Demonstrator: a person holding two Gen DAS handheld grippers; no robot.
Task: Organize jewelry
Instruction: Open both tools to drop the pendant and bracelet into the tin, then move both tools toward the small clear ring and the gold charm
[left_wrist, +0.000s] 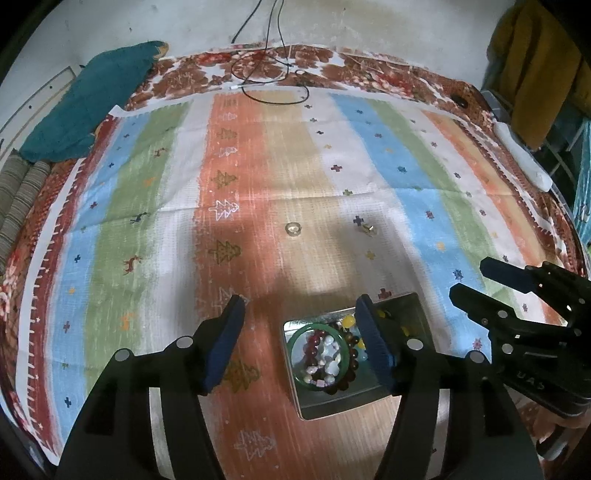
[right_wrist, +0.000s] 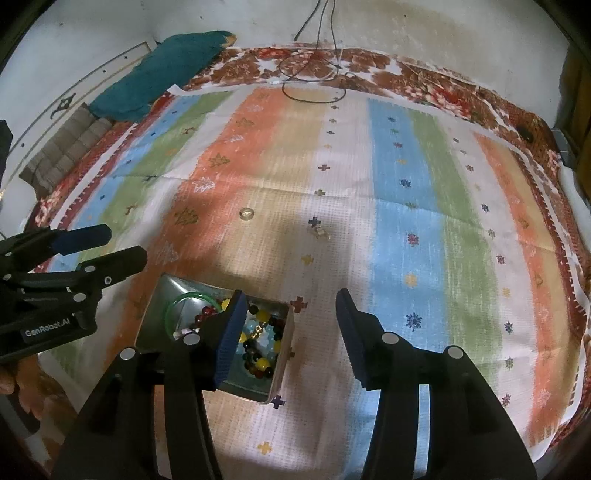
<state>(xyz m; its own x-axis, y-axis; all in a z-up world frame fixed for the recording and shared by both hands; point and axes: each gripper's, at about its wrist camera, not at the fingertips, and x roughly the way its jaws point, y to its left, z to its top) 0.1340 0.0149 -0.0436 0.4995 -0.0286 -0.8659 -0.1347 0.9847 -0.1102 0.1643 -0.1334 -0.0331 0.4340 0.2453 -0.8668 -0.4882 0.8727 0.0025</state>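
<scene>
While both claws gape empty | ring (left_wrist: 293, 228), earring (left_wrist: 367, 229) lie beyond tin (left_wrist: 406, 306).

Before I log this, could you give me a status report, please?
Left gripper, right gripper open, empty. Tin holds beads. Ring still out.

Cloth (left_wrist: 258, 177) lying spread over the bed. Tin (left_wrist: 413, 306) sitting on the cloth near its front edge, holding a bangle (left_wrist: 295, 339) and bead bracelets (right_wrist: 258, 350). Ring (left_wrist: 293, 229) lying on the cloth beyond the tin; a small earring (left_wrist: 367, 229) lying to its right. Cable (left_wrist: 277, 74) lying at the far edge. Towel (left_wrist: 85, 110) lying far left.
</scene>
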